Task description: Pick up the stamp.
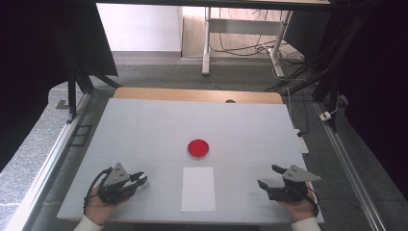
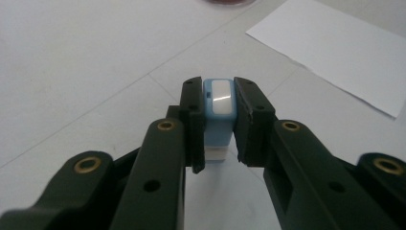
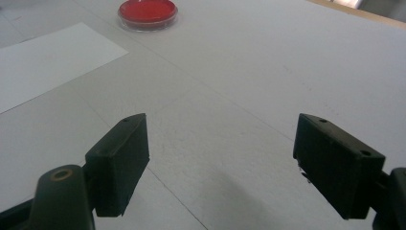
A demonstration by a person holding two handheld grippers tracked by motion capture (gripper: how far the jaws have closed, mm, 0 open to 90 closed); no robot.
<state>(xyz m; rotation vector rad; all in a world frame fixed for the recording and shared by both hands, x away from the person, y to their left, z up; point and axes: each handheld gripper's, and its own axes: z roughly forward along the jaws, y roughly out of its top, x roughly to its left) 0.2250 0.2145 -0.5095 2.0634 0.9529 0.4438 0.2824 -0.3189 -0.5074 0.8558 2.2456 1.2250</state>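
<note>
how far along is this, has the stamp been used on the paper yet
Done: the left gripper is shut on the small blue stamp. In hand: it holds the stamp low over the table, left of the paper. Left: the paper looks blank and the red pad sits untouched. The right gripper waits open.

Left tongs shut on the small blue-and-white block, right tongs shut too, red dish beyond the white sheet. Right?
Not quite: the right tongs are open, jaws wide apart with bare table between them, as the right gripper view shows. The rest holds: the left tongs are shut on the small blue-and-white block, and the red dish lies beyond the white sheet.
</note>
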